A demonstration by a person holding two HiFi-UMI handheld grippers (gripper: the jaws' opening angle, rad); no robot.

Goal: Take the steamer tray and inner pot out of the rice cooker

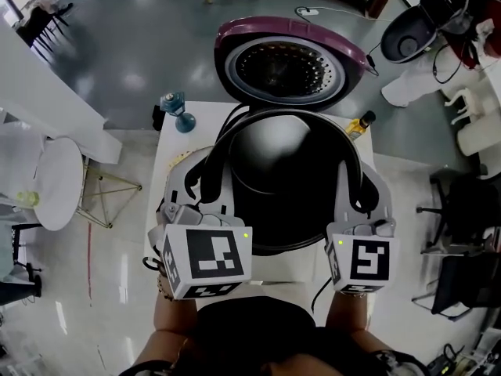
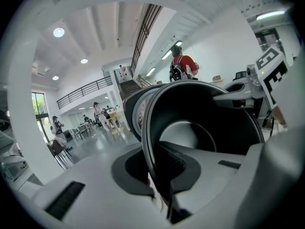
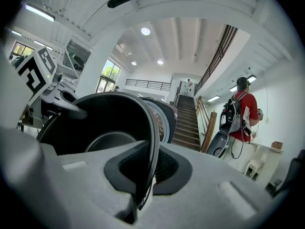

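In the head view, the round black metal inner pot hangs in front of the purple-lidded rice cooker, whose lid stands open with its perforated inner plate showing. The pot hides the cooker's body, so I cannot tell how far clear it is. The left gripper is clamped on the pot's left rim and the right gripper on its right rim, both over the white table. The pot looks empty, with only a sheen on its bare floor. I cannot pick out the steamer tray for certain. The left gripper view shows the left gripper with its jaws pressed together on the thin rim of the pot, one pad inside the wall and one outside. In the right gripper view the right gripper pinches the opposite edge of the pot the same way. The pot seems stiff, smooth and fairly light, but slippery under so narrow a bite. Two opposite rim holds kept level seem the safest grip.
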